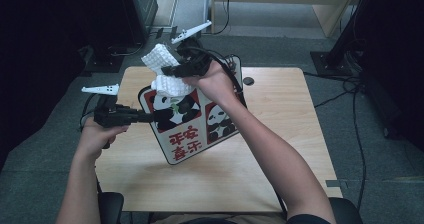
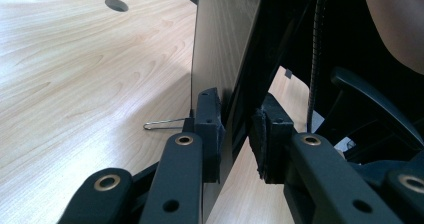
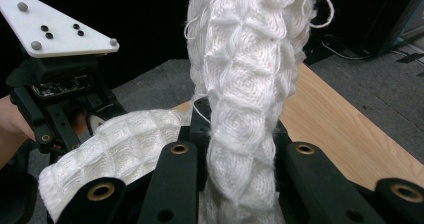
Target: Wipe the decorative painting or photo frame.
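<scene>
At the left of the high view, the left tool [image 1: 150, 117] reaches in level from the person's left hand [image 1: 97, 136] and meets the left edge of a panda board [image 1: 187, 126], a flat panel printed with pandas and red characters. The board is held tilted above the wooden tabletop [image 1: 280, 119], roughly over its middle. In the left gripper view, the left tool [image 2: 235, 134] has its jaws drawn together on the thin edge of the board [image 2: 220, 49], one pad on each face, so the board stands edge-on between them. A thin wire loop [image 2: 162, 125] shows just beside the left pad, low against the tabletop [image 2: 75, 84].

Further right, the right hand [image 1: 215, 81] holds the right tool [image 1: 167, 70] over the upper edge of the board. A white waffle-knit cloth [image 1: 165, 71] is bunched in it, part standing up, part draping onto the panda print. In the right gripper view, the right tool [image 3: 240, 134] is clamped on the cloth [image 3: 245, 109], a thick fold rising between the pads, with the left tool's body beyond.
</scene>
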The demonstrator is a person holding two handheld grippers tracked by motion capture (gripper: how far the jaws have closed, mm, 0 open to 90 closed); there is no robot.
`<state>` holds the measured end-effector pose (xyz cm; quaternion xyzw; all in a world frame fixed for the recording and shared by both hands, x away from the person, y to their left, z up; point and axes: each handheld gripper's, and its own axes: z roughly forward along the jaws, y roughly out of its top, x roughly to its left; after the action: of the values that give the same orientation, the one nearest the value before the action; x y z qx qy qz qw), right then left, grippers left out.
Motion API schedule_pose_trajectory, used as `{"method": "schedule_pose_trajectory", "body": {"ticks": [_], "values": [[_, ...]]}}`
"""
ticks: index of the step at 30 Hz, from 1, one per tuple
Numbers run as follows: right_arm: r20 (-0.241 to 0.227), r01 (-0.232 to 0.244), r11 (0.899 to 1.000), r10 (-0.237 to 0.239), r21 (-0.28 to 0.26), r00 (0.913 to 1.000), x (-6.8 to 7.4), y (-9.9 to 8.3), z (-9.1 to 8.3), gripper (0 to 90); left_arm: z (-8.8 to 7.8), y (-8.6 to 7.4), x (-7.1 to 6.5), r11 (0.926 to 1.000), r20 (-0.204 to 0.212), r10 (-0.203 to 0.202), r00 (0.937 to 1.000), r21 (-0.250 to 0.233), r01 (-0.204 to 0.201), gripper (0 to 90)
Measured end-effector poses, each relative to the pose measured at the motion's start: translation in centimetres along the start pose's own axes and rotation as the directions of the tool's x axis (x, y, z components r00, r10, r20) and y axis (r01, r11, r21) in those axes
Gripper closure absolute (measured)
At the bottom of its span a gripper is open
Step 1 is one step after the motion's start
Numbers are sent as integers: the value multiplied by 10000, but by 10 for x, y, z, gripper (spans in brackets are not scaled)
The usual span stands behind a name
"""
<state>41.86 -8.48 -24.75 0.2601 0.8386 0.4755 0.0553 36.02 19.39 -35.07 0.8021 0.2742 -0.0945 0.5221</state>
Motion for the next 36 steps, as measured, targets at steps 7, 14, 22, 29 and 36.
{"method": "schedule_pose_trajectory", "body": {"ticks": [7,14,22,29,36], "values": [[197,-38,10000,39,-28,9998,-7,-3,-5,750,0,0,0,10000,30,-12,10000,2,12,754],[339,-114,9999,117,-80,9994,-12,-5,-9,752,0,0,0,10000,43,-15,10000,9,15,753],[423,-154,9998,160,-153,9990,-18,-8,-14,752,1,-1,1,10000,74,-79,9999,-12,79,752],[499,-189,9995,202,-262,9986,-23,-11,-18,750,1,-1,1,10000,82,-75,9999,20,75,752],[591,-201,9992,221,-351,9980,-28,-14,-22,750,1,-1,1,10000,67,-92,9999,39,92,752]]}}
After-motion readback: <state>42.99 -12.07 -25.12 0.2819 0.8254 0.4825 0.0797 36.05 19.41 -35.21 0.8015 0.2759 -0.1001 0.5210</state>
